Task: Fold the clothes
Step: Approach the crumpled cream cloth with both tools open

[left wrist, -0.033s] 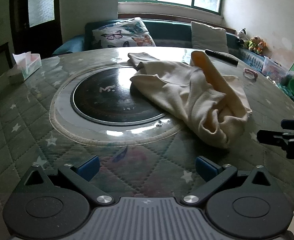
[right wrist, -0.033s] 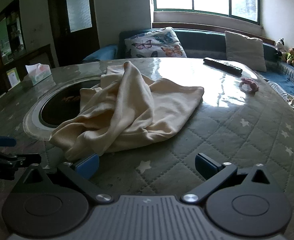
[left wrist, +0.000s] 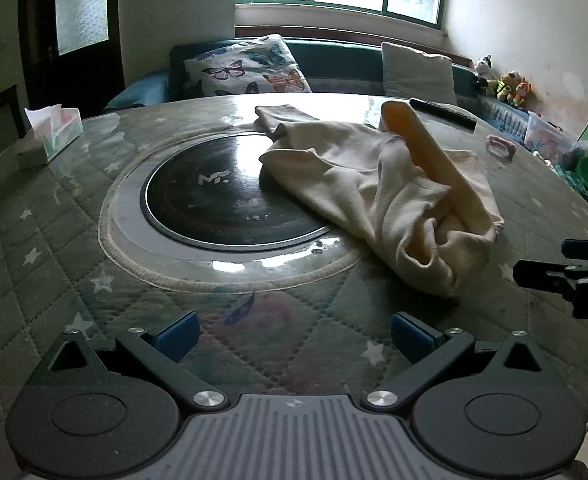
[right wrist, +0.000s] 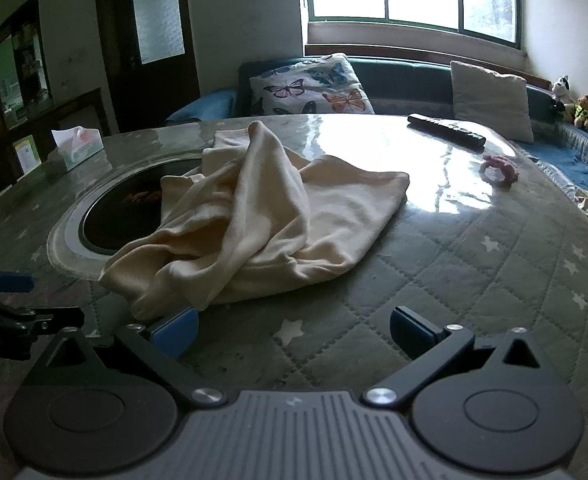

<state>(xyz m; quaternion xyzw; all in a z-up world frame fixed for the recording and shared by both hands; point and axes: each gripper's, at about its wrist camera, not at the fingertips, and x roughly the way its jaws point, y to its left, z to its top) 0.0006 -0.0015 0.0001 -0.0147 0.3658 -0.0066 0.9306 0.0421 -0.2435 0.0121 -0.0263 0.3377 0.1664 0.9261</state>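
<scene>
On the quilted green counter (right wrist: 473, 280), a crumpled cream cotton garment (right wrist: 278, 224) lies beside the black round hob (left wrist: 222, 196). Both left gripper (left wrist: 294, 336) and right gripper (right wrist: 294, 332) have jaws wide, empty. It looks soft, light; pinch an edge hem.

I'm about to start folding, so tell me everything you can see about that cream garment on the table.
The cream garment is a soft, knit-looking piece, crumpled and unfolded in a loose heap. One ridge of fabric stands up through its middle. It lies on the quilted star-patterned table cover, its far part overlapping the round black glass plate. Neither the left gripper nor the right gripper holds it; both are open, just short of its near edge.
</scene>
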